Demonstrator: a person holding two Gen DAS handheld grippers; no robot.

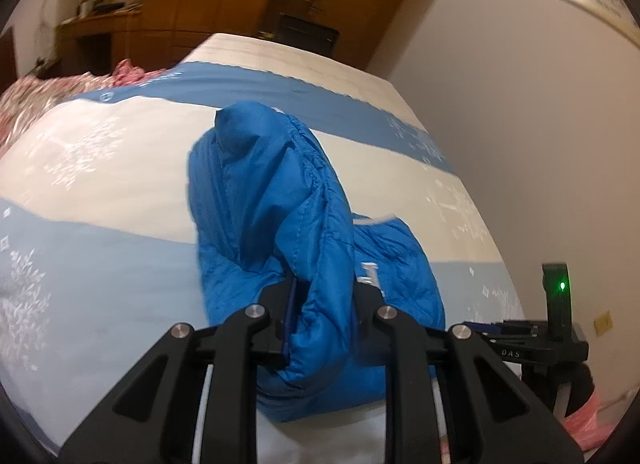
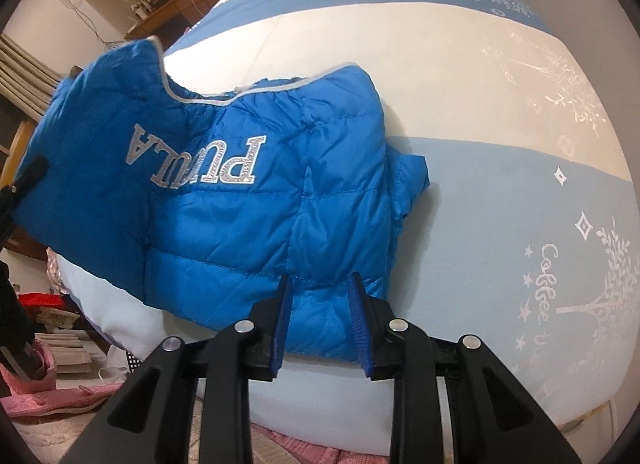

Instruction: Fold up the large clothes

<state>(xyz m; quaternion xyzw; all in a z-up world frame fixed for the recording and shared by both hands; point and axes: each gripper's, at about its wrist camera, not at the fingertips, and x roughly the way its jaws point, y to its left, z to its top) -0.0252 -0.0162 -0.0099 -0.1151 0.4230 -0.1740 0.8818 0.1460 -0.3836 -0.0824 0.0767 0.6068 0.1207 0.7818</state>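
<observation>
**Jacket gripped at both ends over the bed**

Your jacket (image 2: 224, 200), a blue quilted puffer, lies partly on the bed (image 2: 480, 192) near its front edge. In the right wrist view its long axis runs from your right gripper (image 2: 320, 316) away toward the collar, which points at the far end of the bed; the silver lettering across the chest reads upside down to you. The left part of the jacket is lifted off the cover and hangs out past the bed's left side, where the tip of your other gripper shows at the picture's edge.

Your right jaws stand partly apart, one blue pad on each side of a fold at the hem; the fabric fills the gap and both pads touch it, so they grip the hem.

In the left wrist view, your left gripper (image 1: 326, 304) is nearly closed on a thick bunch of jacket. The fabric rises from the jaws in a tall ridge, then drops toward the bed. Your right gripper shows low at the right there, with a green light on it
</observation>
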